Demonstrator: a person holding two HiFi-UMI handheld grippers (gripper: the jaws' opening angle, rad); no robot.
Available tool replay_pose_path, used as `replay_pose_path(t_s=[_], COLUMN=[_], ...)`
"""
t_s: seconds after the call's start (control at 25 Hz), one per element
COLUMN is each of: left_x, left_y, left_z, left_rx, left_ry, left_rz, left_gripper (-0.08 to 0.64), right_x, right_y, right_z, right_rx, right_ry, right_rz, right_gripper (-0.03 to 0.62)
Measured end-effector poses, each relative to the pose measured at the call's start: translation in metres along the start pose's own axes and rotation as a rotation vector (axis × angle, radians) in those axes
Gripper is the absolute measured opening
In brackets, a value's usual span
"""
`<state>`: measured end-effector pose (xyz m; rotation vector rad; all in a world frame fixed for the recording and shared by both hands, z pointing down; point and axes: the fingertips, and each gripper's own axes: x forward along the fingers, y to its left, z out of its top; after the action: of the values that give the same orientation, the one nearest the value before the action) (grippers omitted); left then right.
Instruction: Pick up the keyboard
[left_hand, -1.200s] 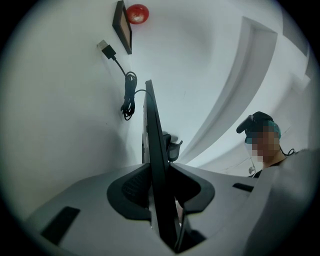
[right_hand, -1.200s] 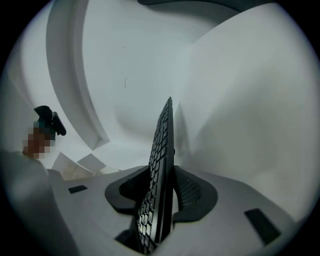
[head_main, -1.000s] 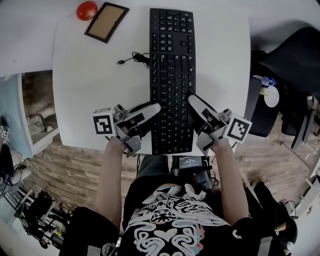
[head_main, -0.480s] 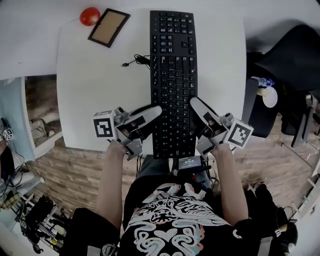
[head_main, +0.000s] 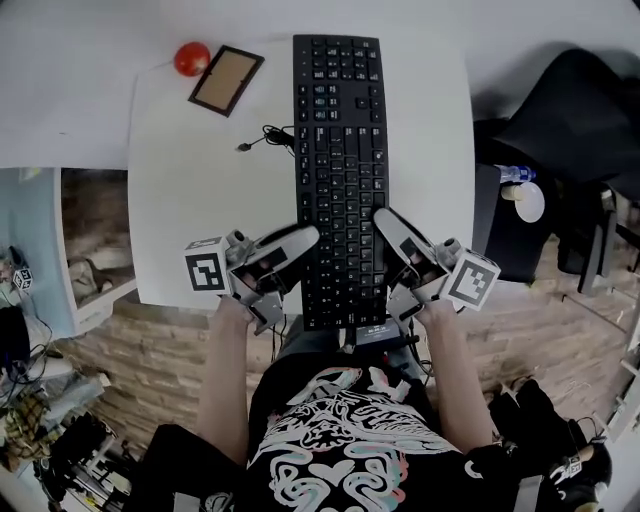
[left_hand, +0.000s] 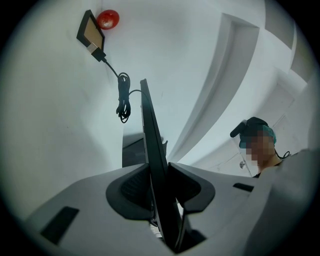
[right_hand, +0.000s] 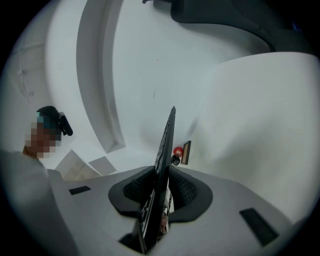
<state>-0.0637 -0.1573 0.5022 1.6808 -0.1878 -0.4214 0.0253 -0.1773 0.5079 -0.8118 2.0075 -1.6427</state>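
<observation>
keyboard key legends too small, picture frame content unclear

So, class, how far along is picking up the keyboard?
Done: left gripper and right gripper are both shut on the long edges of the keyboard. In hand: that two-sided hold. Left: raising it off the table; no clear gap shows yet.

Bright, even, diffuse light, no hard glare. White table almost washed out in head view. Floor at its edges dimmer. Soft grey shadow under raised keyboard in left gripper view. Strong fisheye bend in all views. Black round vignette at corners of both gripper views. Nearest foreground there slightly soft.
</observation>
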Motion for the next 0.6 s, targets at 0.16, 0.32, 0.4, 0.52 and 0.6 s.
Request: replay_pose_path(t_s=[0.16, 0.32, 0.4, 0.52, 0.6], left_x=[-0.0008, 0.0006, 0.0004, -0.0001, -0.0007], left_y=[-0.0004, -0.0012, -0.0002, 0.0012, 0.001], left_z=[-0.0021, -0.0016, -0.0025, -0.0017, -0.001], left_rx=[-0.004, 0.004, 0.009, 0.012, 0.013], left_ry=[-0.001, -0.005, -0.006, -0.012, -0.019], left_rz=[-0.004, -0.01, -0.012, -0.019, -0.027], left_gripper=[0.114, 0.114, 0.114, 0.114, 0.114], right_x=[-0.0014, -0.001, -0.0021, -0.0014, -0.0009], right_y=[0.0016, 0.0023, 0.0015, 0.003, 0.0032], right_z=[-0.0008, 0.0004, 0.0001, 0.0011, 0.0005], right_rx=[-0.015, -0.016, -0.017, -0.012, -0.01], right_ry=[0.004, 0.007, 0.006, -0.006, -0.009], right_rz=[-0.004, 0.004, 0.005, 0.014, 0.009], right_gripper=[0.104, 0.104, 0.104, 0.104, 0.104])
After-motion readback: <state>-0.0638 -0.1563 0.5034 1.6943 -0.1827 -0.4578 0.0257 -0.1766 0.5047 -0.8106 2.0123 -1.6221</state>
